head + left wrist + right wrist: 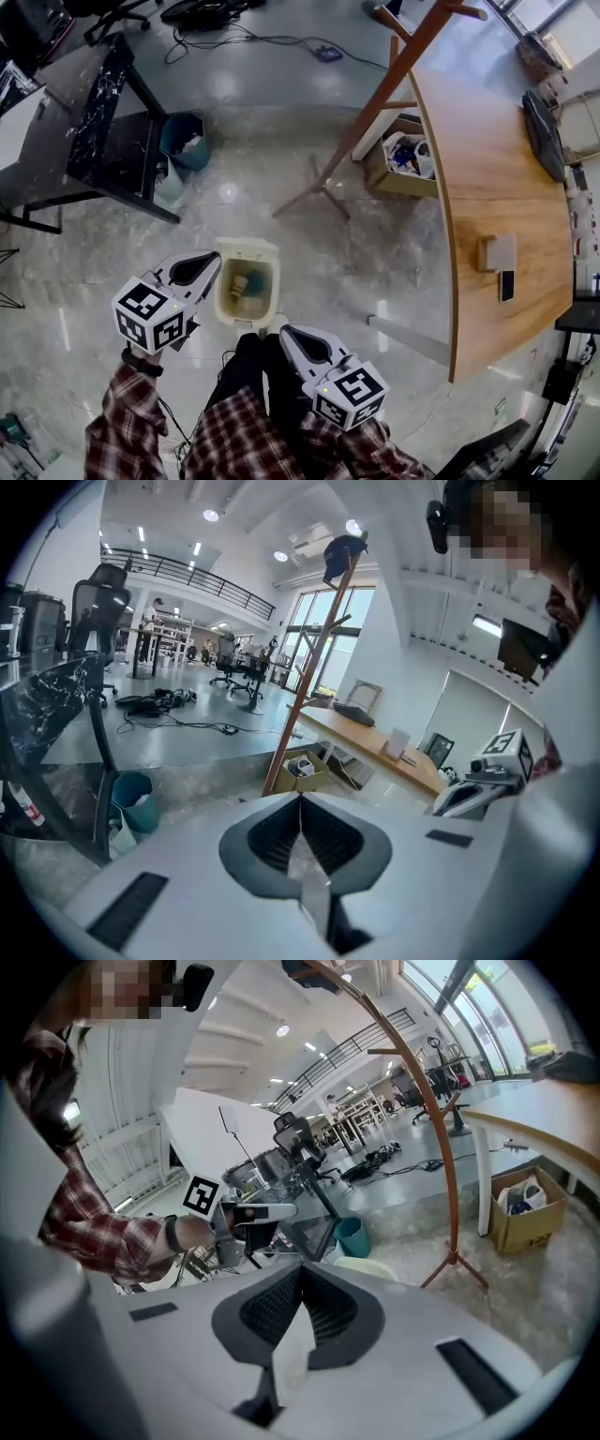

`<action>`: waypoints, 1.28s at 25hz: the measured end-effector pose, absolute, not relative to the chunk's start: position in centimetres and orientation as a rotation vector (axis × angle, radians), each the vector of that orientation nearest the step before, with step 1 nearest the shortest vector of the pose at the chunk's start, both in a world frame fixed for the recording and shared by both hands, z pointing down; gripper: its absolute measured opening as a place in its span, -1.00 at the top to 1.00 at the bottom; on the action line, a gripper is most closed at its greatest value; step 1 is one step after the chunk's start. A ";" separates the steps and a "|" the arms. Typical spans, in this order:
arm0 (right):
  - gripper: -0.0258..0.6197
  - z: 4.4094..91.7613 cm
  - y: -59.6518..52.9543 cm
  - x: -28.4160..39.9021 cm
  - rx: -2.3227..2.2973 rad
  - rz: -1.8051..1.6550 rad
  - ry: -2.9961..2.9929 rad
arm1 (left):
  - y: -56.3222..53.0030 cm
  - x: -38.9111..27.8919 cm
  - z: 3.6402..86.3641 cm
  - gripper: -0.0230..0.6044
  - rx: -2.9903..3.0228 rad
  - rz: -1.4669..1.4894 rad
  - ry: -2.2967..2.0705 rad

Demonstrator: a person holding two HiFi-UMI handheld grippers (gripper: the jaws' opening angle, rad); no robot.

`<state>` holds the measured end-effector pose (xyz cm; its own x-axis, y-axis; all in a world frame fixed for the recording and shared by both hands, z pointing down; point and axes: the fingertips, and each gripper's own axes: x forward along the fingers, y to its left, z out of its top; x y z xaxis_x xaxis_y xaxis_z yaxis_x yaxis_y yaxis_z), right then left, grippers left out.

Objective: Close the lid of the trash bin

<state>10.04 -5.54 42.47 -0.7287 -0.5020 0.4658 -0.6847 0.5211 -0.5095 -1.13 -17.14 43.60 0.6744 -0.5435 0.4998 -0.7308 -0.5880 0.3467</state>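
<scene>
A cream trash bin (247, 281) stands on the floor just ahead of me, its top open, with rubbish showing inside. Its lid (249, 247) seems tipped back at the far side. My left gripper (216, 255) is shut and empty, its tip over the bin's left rim. Its own view has the jaws (300, 797) closed to a point, with the bin hidden beneath them. The right gripper (283, 330), shut on nothing, hovers just short of the bin's near right corner. In the right gripper view the closed tip (300, 1267) sits in front of the cream bin (367, 1267).
A blue waste bin (185, 141) stands by a black marbled table (94, 112) at the far left. A wooden coat stand (375, 103) and a cardboard box (403, 161) lie ahead right, beside a curved wooden desk (497, 206). My legs (248, 370) are just behind the bin.
</scene>
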 end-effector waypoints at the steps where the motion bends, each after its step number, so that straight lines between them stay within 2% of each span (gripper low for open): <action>1: 0.88 43.2 -5.8 9.9 0.999 1.017 -2.498 | -17.8 -1.2 44.5 0.89 2.351 0.483 -0.976; 9: 0.88 49.4 -7.9 8.6 0.989 1.080 -2.475 | -23.0 -1.2 52.8 0.89 2.384 0.689 -0.947; 15: 0.88 53.6 -7.6 8.4 0.971 1.119 -2.448 | -23.8 -0.3 57.8 0.83 2.438 0.825 -0.561; 19: 0.88 55.8 -6.9 8.4 0.973 1.150 -2.423 | -23.9 -0.8 60.3 0.72 2.412 0.882 -0.421; 26: 0.88 58.0 -5.8 7.6 0.945 1.166 -2.405 | -22.6 -0.2 63.4 0.72 2.399 0.951 -0.183; 32: 0.88 58.2 -5.3 7.0 0.925 1.173 -2.411 | -22.3 -0.2 65.5 0.72 2.340 1.000 -0.151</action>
